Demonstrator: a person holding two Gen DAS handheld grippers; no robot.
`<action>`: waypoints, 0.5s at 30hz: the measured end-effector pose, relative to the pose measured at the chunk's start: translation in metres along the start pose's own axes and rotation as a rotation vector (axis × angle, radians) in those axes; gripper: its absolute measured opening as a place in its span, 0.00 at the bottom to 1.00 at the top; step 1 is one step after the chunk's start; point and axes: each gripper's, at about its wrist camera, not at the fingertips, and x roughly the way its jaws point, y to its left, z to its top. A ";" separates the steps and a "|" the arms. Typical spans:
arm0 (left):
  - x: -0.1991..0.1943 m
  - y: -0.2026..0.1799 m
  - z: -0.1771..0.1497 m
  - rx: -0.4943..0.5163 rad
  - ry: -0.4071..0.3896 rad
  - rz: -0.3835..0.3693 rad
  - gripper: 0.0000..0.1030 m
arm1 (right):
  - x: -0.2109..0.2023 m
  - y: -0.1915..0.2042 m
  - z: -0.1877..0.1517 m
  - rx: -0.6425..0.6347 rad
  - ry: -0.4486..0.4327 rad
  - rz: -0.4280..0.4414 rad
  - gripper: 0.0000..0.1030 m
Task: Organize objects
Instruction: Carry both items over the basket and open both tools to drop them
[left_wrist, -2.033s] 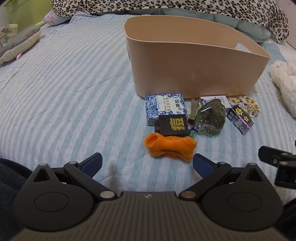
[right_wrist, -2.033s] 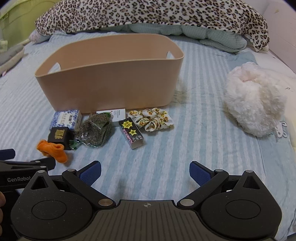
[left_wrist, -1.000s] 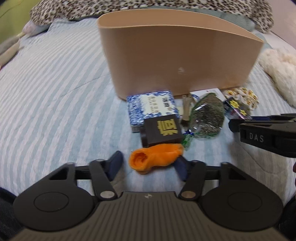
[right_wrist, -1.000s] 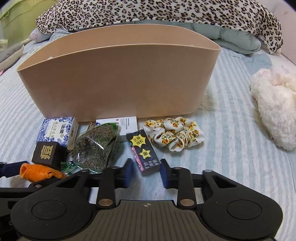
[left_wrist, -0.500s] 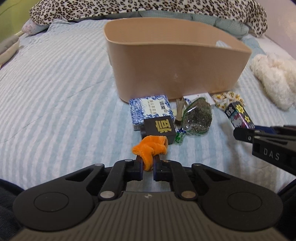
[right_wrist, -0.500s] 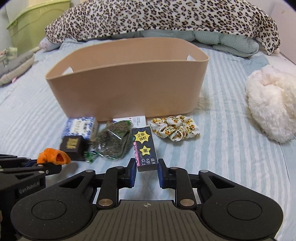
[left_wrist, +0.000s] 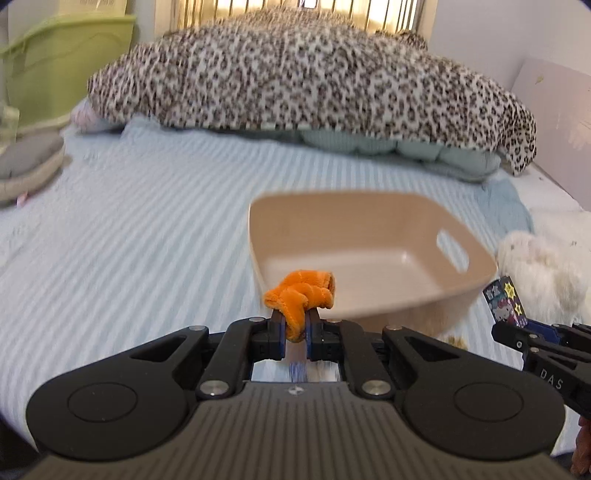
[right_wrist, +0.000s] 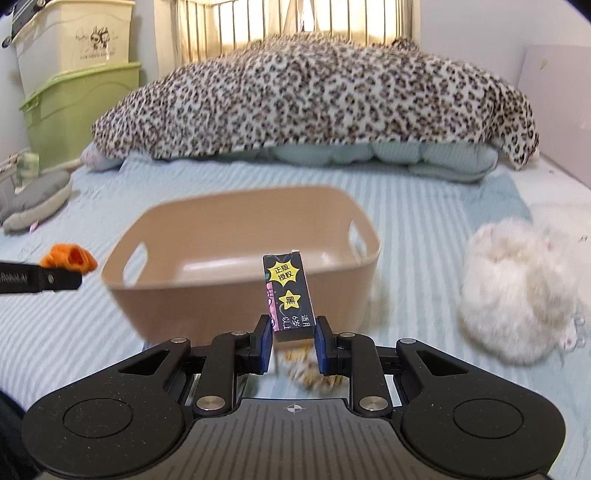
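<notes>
Left gripper (left_wrist: 295, 328) and right gripper (right_wrist: 291, 338): matte black linkage arms joined by silver screws, round black side housings, and a ribbed grey body bearing a small crosshair mark. Fingers (right_wrist: 263, 341) carry blue pads. White lettering "DAS" marks the right gripper's side.

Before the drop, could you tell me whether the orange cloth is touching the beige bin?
Cannot tell: in the left wrist view the orange cloth, clamped in the left gripper, overlaps the beige bin.
</notes>
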 end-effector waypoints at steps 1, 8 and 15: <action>0.001 -0.003 0.007 0.013 -0.016 0.007 0.10 | 0.003 -0.001 0.006 -0.003 -0.010 -0.004 0.22; 0.034 -0.022 0.043 0.038 -0.054 0.042 0.10 | 0.039 -0.006 0.044 -0.019 -0.042 -0.014 0.22; 0.102 -0.036 0.045 0.052 0.072 0.075 0.10 | 0.077 -0.003 0.062 -0.050 0.020 -0.016 0.22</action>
